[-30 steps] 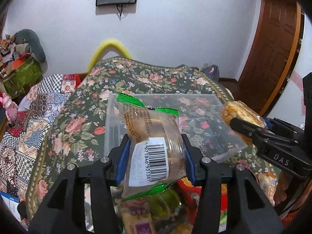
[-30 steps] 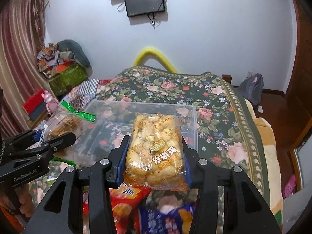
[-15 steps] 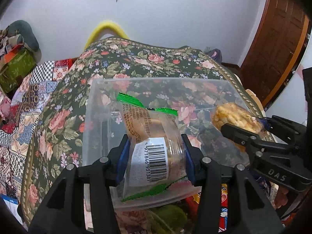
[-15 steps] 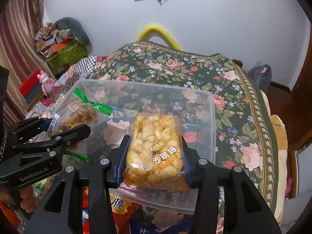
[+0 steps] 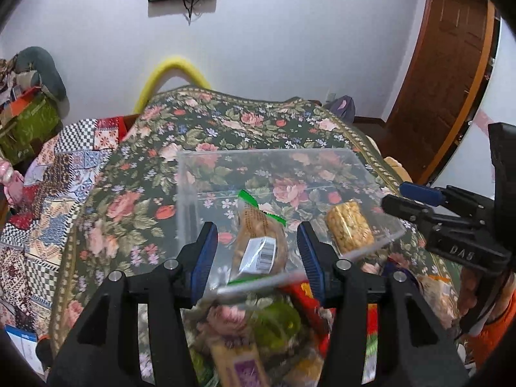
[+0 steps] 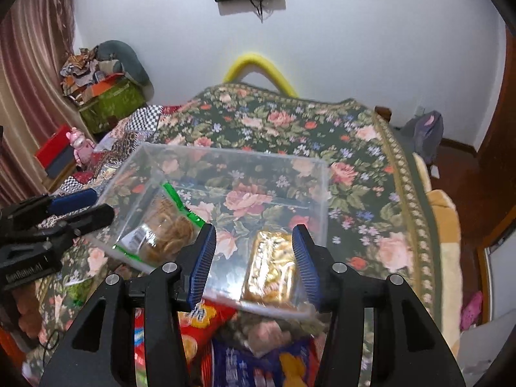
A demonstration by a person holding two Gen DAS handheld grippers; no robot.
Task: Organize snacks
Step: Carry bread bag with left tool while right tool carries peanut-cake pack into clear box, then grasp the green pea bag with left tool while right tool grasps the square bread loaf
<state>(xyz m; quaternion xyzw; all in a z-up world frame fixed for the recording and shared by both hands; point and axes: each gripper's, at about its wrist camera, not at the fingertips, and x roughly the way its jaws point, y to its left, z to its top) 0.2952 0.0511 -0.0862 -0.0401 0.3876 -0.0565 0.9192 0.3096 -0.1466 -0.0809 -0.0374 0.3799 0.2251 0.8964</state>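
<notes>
A clear plastic box (image 5: pixel 258 152) (image 6: pixel 225 152) sits on the floral bedspread. Inside it lies a green-edged biscuit packet with a barcode (image 5: pixel 259 251) (image 6: pixel 161 235), and to its right a yellow puffed-snack packet (image 5: pixel 348 229) (image 6: pixel 272 264). My left gripper (image 5: pixel 256 229) hovers over the box's near edge, jaws opening; the biscuit packet lies below them, untouched by the pads. My right gripper (image 6: pixel 254 230) is also opening above the yellow packet, clear of it. Each gripper shows in the other's view, the left gripper (image 6: pixel 80 206) and the right gripper (image 5: pixel 406 198).
Loose snack packets lie in front of the box: a red one (image 6: pixel 200 322), a blue one (image 6: pixel 258 361), a green one (image 5: pixel 277 322) and a purple-labelled one (image 5: pixel 238 364). The floral bedspread (image 6: pixel 371 167) stretches beyond, with a patchwork quilt (image 5: pixel 64 174) to the left.
Both grippers let go of their packets, which now lie in the clear box. The jaws stand wider and both grippers have drawn back from the box.
</notes>
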